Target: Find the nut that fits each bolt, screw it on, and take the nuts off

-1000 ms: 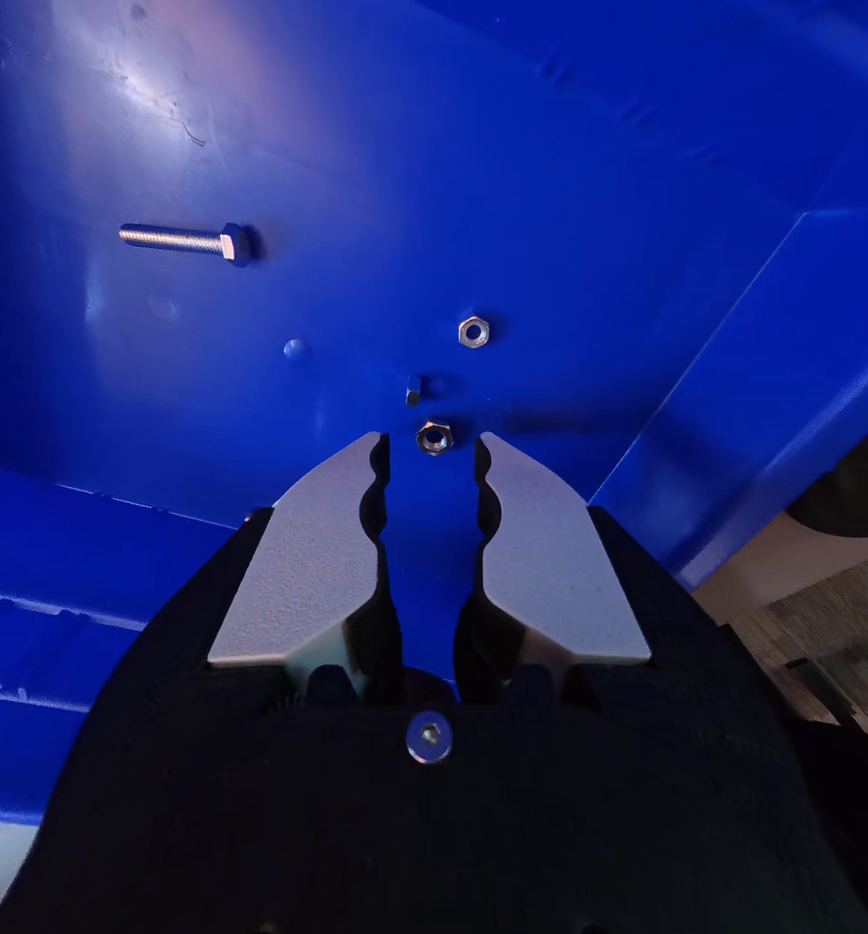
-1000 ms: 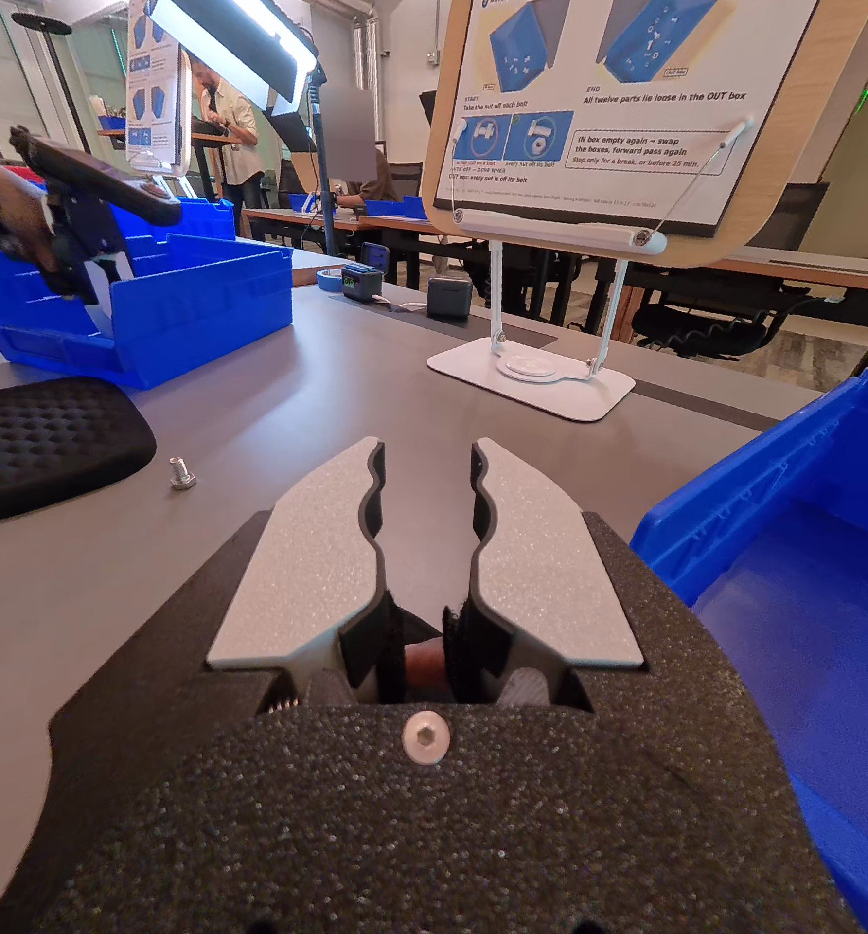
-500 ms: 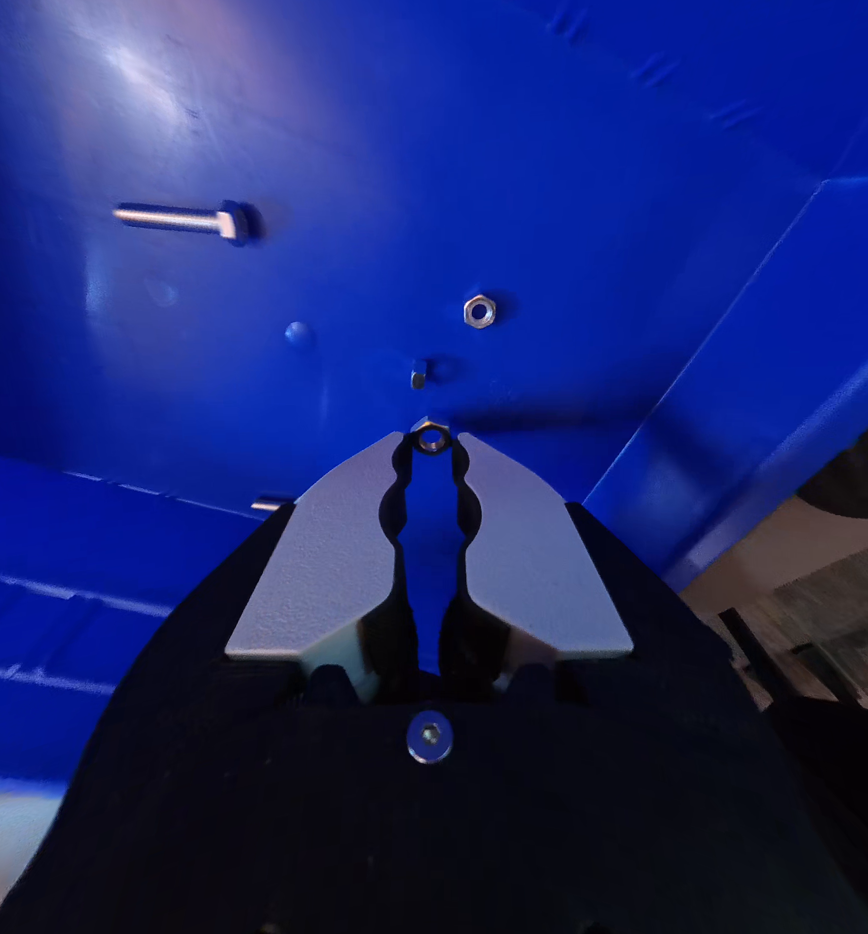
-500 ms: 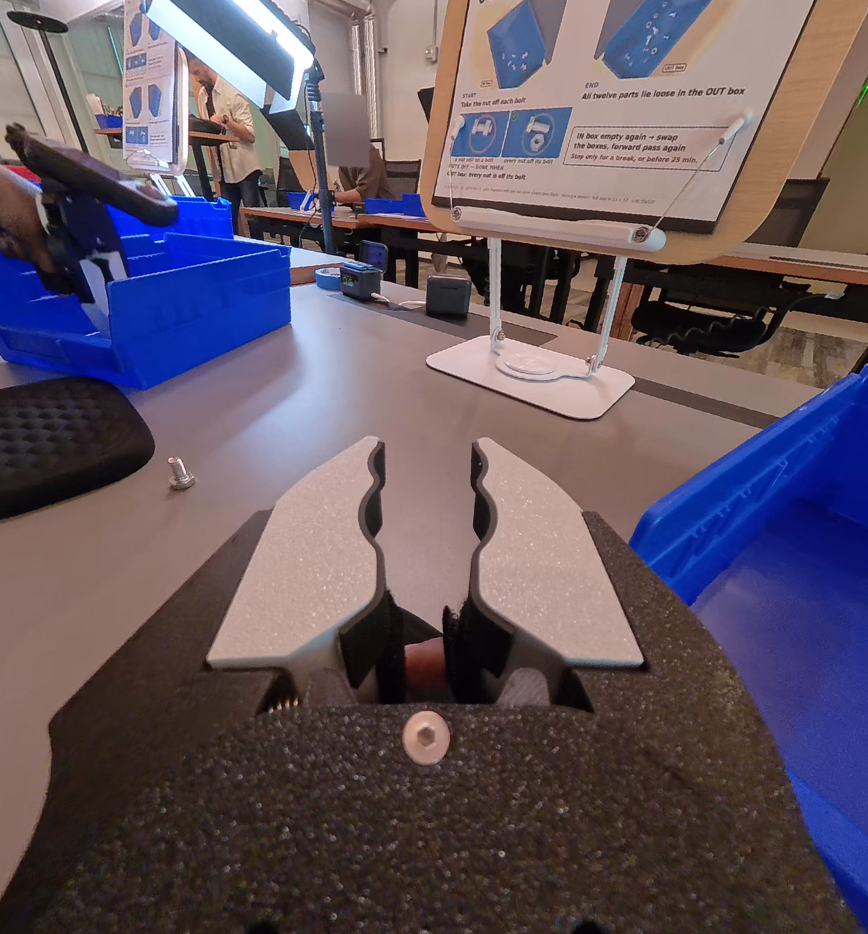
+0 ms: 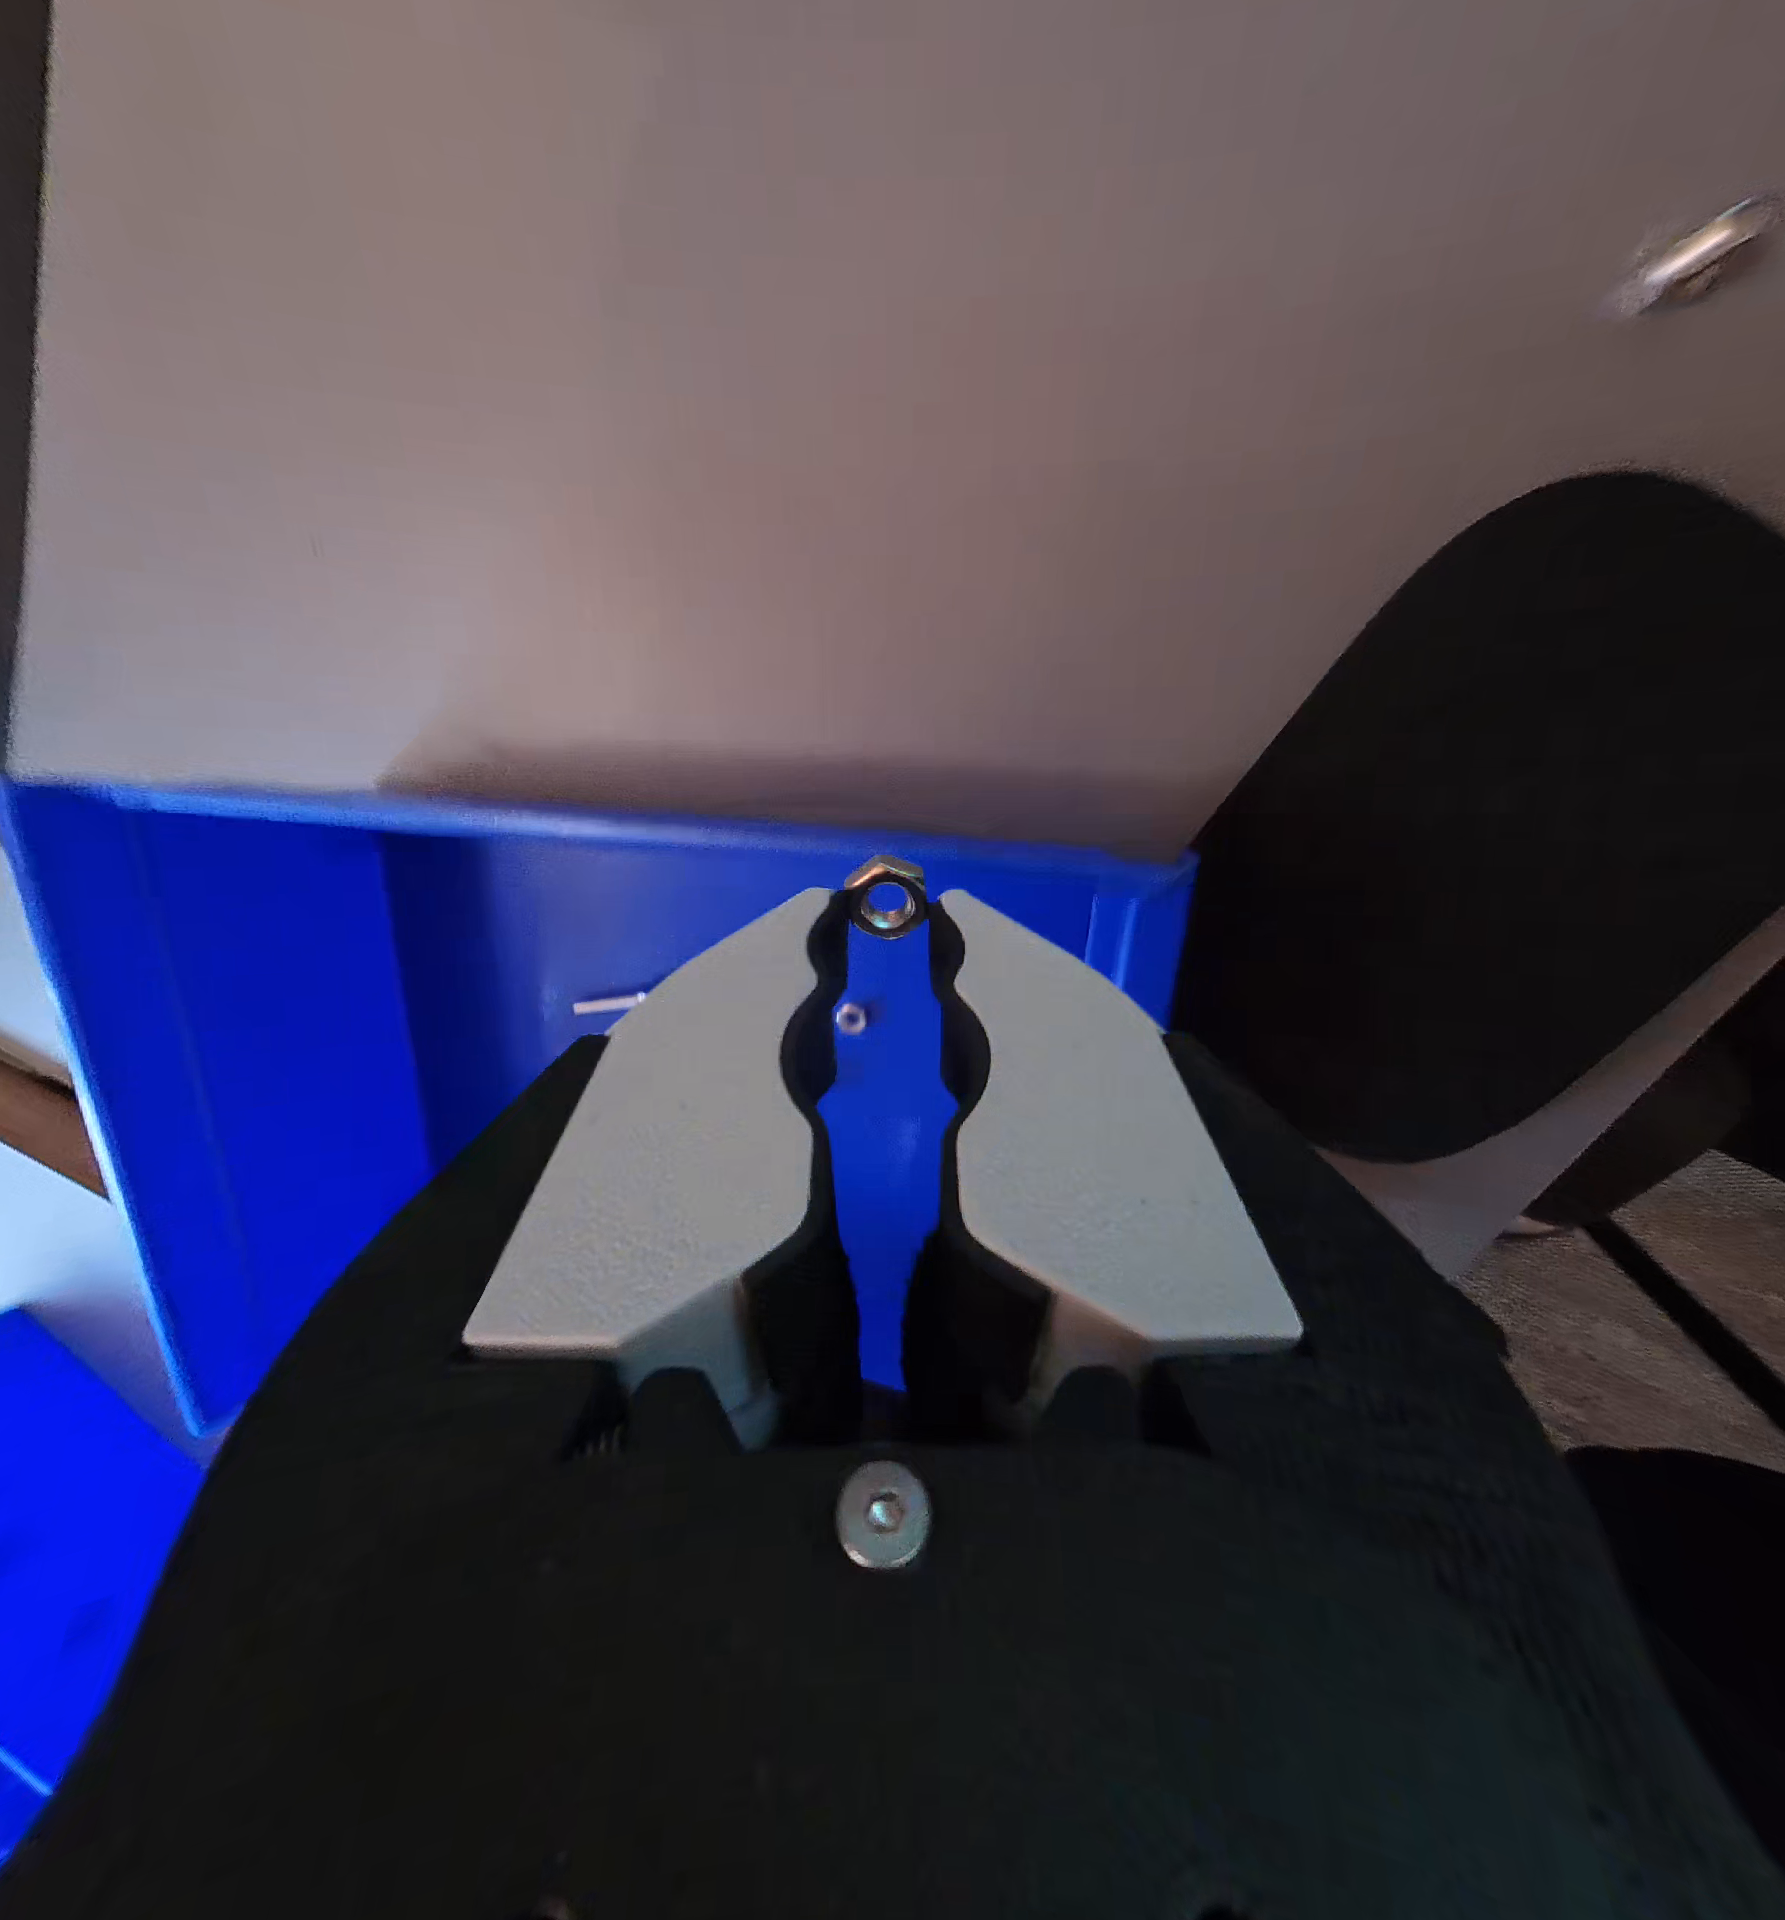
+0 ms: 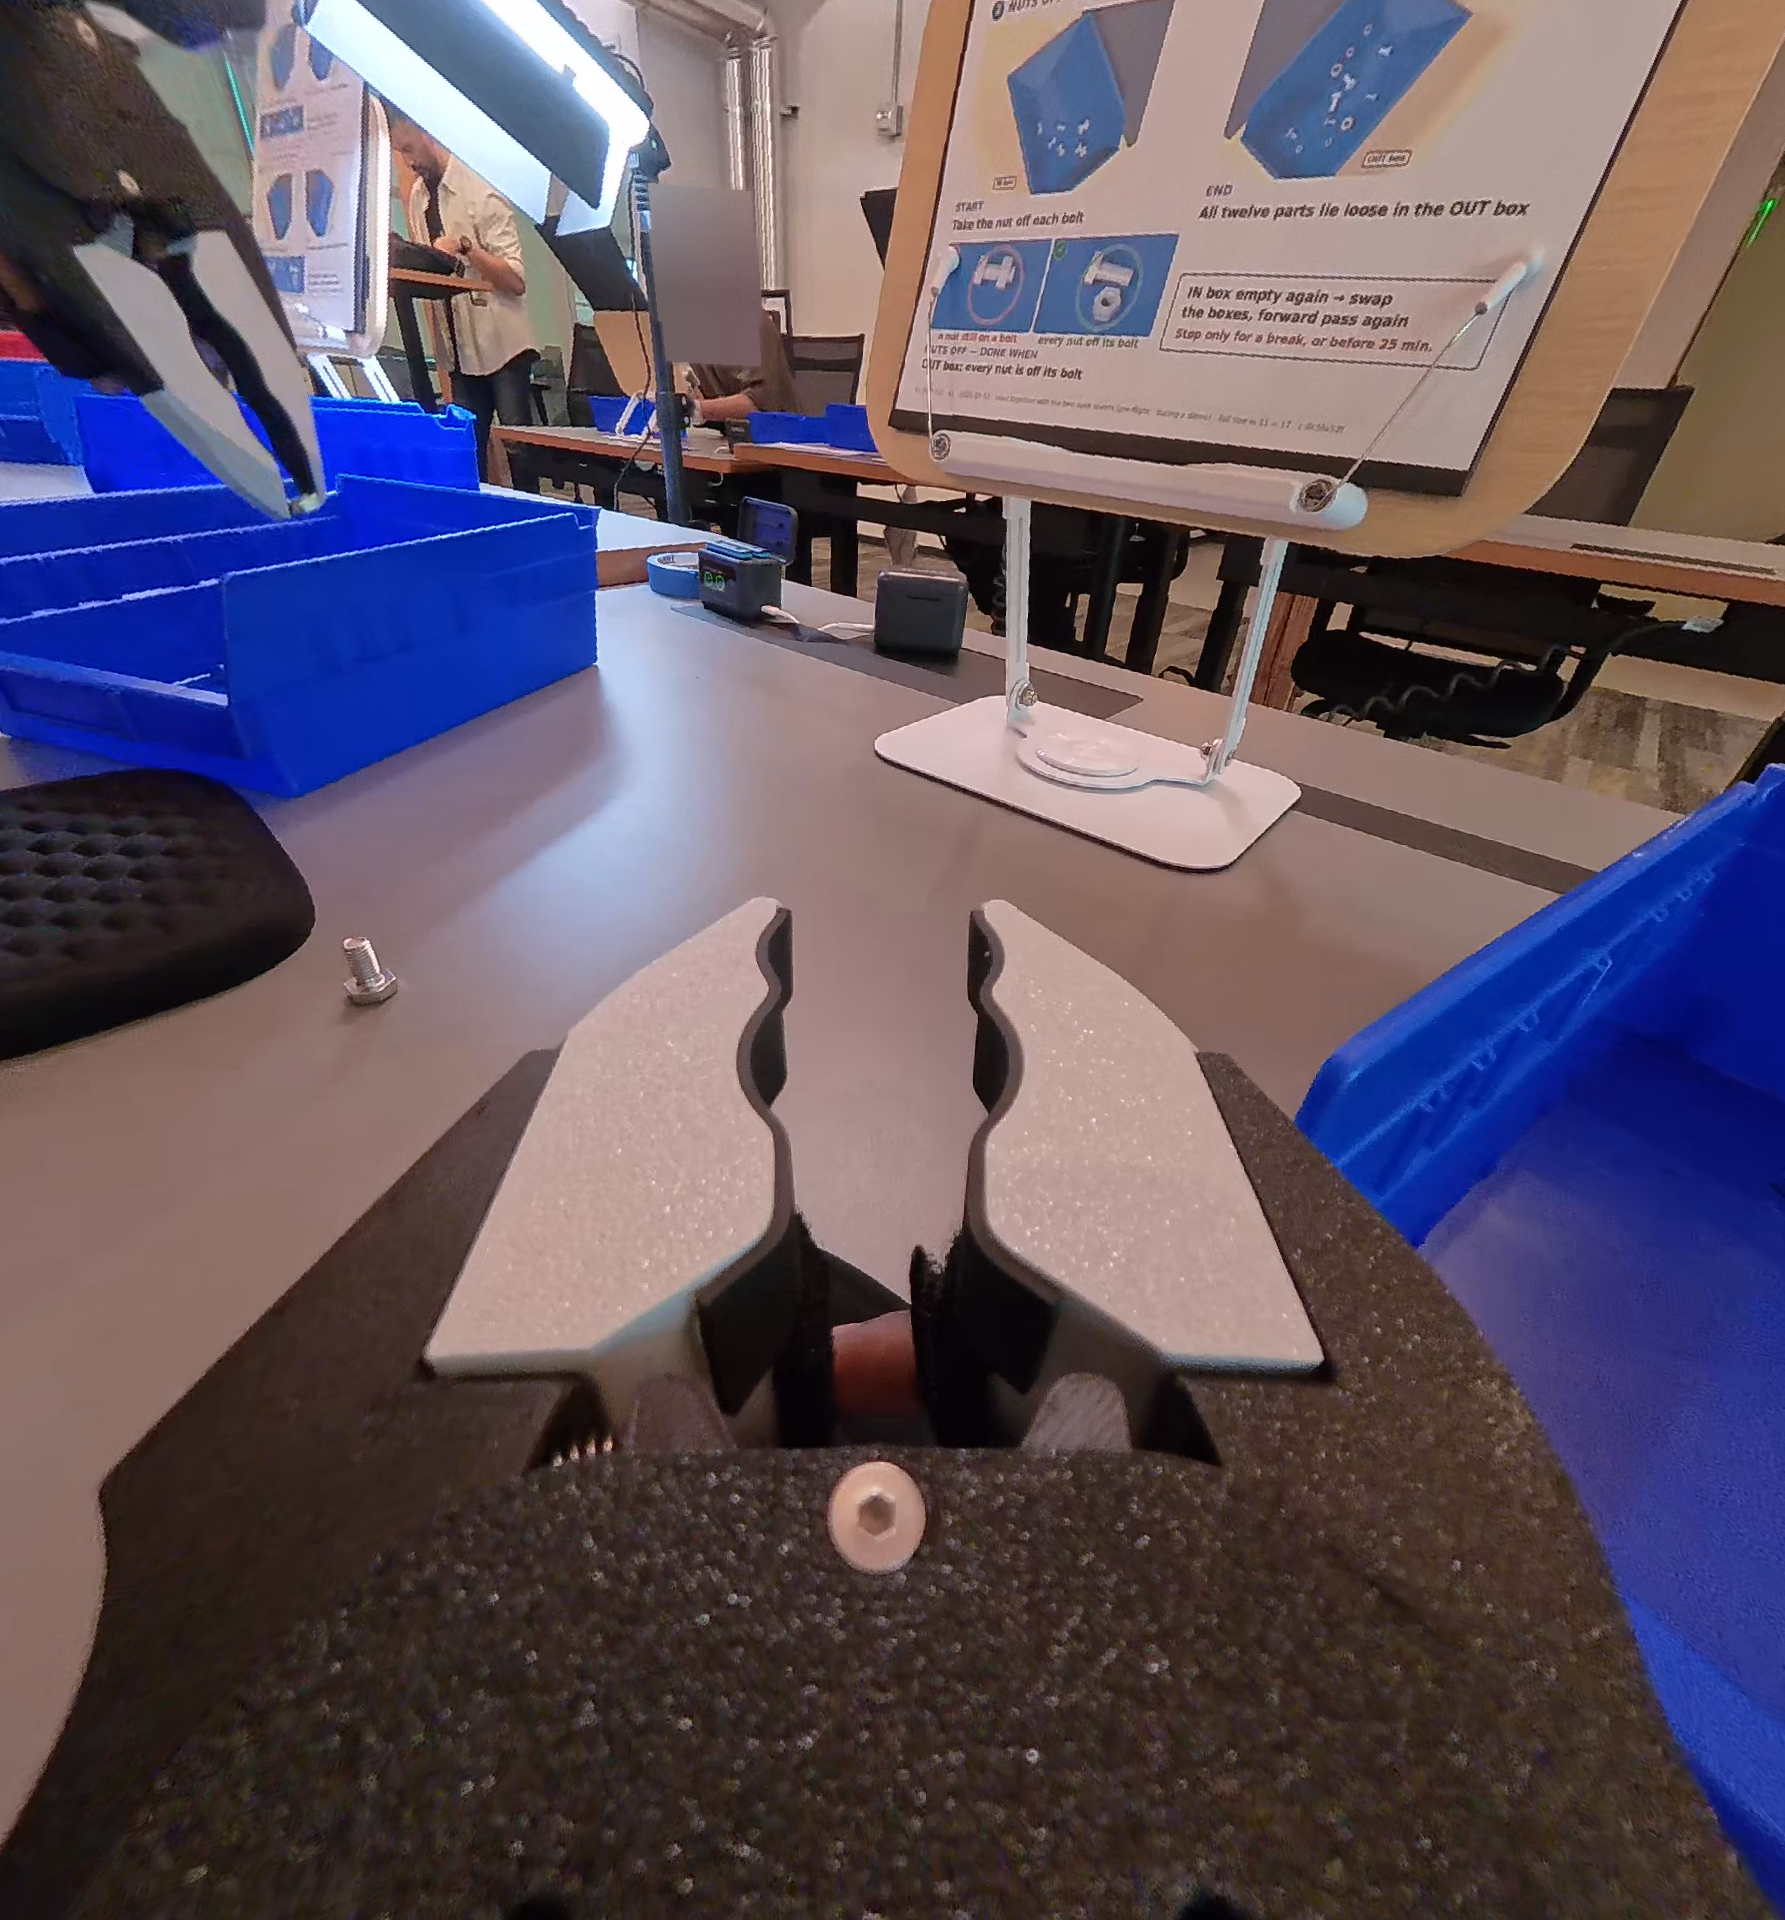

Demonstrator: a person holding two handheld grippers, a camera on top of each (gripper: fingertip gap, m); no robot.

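Left gripper (image 5: 885,906) pinches a small hex nut (image 5: 885,902) at its very fingertips, lifted above the blue bin (image 5: 244,987); another nut (image 5: 848,1017) and a bolt (image 5: 607,1004) lie on the bin's floor below. Beyond, a blurred bolt (image 5: 1698,255) sits on the grey bench (image 5: 763,416) near the black pad (image 5: 1490,831).

Right gripper (image 6: 880,935) hovers low over the bench (image 6: 659,831), jaws narrowly parted and empty. A short bolt (image 6: 366,971) stands head-down beside the pad (image 6: 88,904). A second blue bin (image 6: 1594,1039) sits at the right edge. A printed instruction sheet stands on a stand (image 6: 1085,769).
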